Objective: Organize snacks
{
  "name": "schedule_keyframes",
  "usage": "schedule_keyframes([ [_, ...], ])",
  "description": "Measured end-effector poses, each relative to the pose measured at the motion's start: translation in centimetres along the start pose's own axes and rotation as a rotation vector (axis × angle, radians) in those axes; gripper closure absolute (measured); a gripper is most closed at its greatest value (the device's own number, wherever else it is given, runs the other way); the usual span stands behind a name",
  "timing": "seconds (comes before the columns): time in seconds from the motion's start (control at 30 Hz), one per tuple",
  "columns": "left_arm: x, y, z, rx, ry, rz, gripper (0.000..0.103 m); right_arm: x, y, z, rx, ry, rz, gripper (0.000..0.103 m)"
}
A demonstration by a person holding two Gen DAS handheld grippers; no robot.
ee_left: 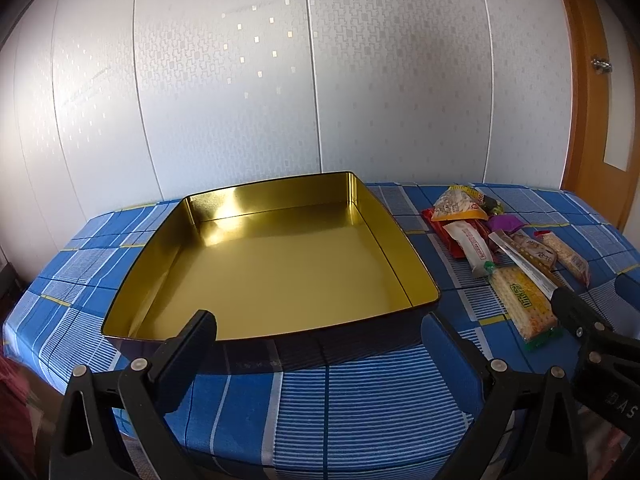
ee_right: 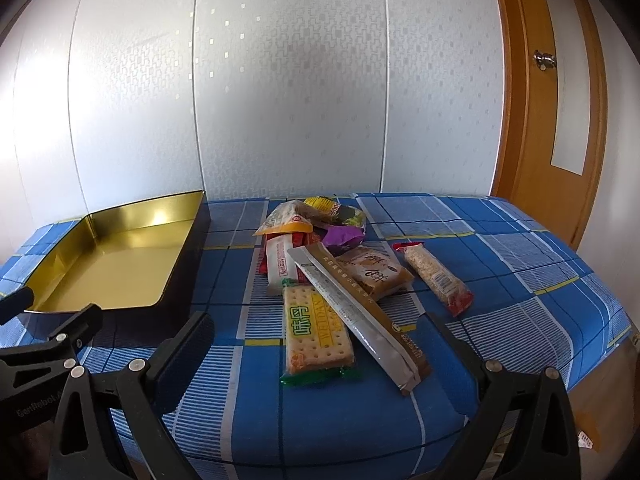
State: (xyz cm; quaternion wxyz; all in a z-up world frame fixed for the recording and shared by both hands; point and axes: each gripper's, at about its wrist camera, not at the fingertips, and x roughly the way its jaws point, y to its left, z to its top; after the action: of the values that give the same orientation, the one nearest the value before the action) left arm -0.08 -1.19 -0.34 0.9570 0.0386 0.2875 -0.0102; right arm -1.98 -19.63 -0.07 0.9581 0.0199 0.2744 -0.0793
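Observation:
An empty gold-lined tin (ee_left: 272,264) sits on the table's left half; in the right wrist view the tin (ee_right: 104,272) lies far left. To its right is a loose snack pile. It holds a cracker pack (ee_right: 316,336) with a yellow label, a long brown-and-silver sachet (ee_right: 360,312), a brown pastry pack (ee_right: 372,272), a red-ended cereal bar (ee_right: 436,280), a purple wrapper (ee_right: 342,236) and an orange pack (ee_right: 286,216). My left gripper (ee_left: 324,344) hangs open just short of the tin's near wall. My right gripper (ee_right: 320,348) is open, straddling the cracker pack's near end without touching it.
A blue plaid cloth (ee_left: 340,400) covers the table, whose front edge lies just under both grippers. White patterned wall panels (ee_left: 240,80) stand close behind. An orange wooden door (ee_right: 532,120) is at the right. Bare cloth lies right of the cereal bar.

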Motion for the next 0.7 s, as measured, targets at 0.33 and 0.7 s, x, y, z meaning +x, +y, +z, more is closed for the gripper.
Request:
schedule_keyframes([
  [0.33,0.1,-0.9,-0.5,0.046,0.039,-0.153,0.000,0.9,-4.0,0.2,0.076,0.013,-0.064,0.001],
  [0.7,-0.2,-2.2,-1.6,0.089,0.048,-0.299,0.000,5.7,-13.0,2.2,0.148,0.215,-0.152,0.029],
])
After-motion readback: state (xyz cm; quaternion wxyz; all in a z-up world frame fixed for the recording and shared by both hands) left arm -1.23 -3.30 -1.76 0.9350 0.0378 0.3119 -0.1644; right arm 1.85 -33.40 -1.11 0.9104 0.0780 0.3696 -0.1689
